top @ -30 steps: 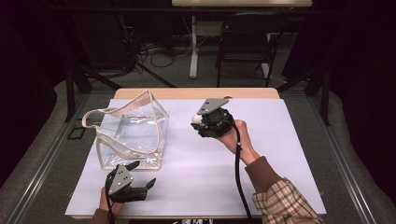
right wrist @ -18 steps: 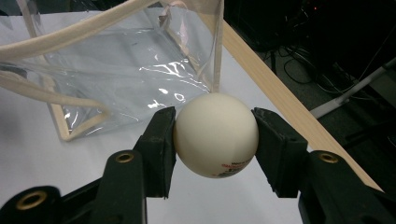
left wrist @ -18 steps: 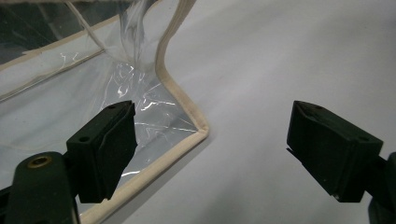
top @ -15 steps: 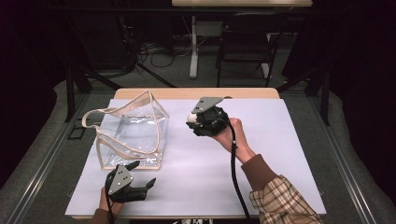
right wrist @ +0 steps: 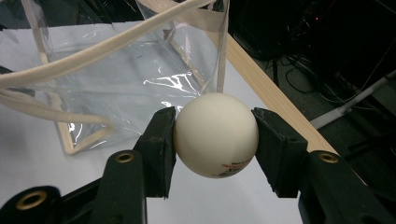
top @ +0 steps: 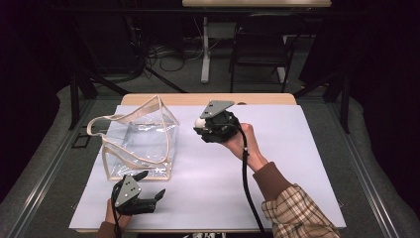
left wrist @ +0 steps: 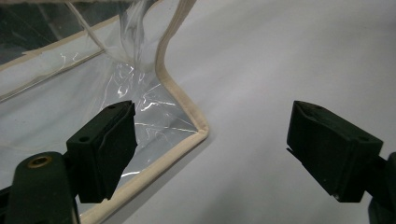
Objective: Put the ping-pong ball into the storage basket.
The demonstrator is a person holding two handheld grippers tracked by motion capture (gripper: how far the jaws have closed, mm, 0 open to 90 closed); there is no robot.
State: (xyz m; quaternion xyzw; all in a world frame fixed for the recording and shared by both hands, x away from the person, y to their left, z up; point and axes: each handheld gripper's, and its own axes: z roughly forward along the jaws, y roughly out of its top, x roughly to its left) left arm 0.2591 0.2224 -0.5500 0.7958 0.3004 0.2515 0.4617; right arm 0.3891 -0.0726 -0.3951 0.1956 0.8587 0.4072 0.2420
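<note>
1. Holding a white ball (right wrist: 215, 135) tight between its two black jaws, the right gripper (top: 200, 124) is up above the table, just to the right of the clear bag.
2. The ball has tiny red and dark print near its bottom, too small to read. In the high view the ball (top: 199, 121) peeks out at the left end of the gripper.
3. The right hand (top: 243, 143) is wrapped around the back of that gripper, and a plaid sleeve (top: 297, 213) with a brown cuff comes in from the bottom right.
4. The clear bag (top: 141, 141) stands on the left part of the table. It has cream edges and a cream strap (top: 101, 124) that loops out to the left.
5. The left gripper (top: 148, 191) is low, near the front edge, just in front of the bag. Its jaws are wide apart and hold nothing.
6. In the left gripper view, one jaw sits in front of the bag's bottom corner (left wrist: 198, 128) and the other is over bare white sheet. I cannot tell if the jaw touches the bag.
7. A white sheet (top: 297, 148) covers the wooden table (top: 267, 99).
</note>
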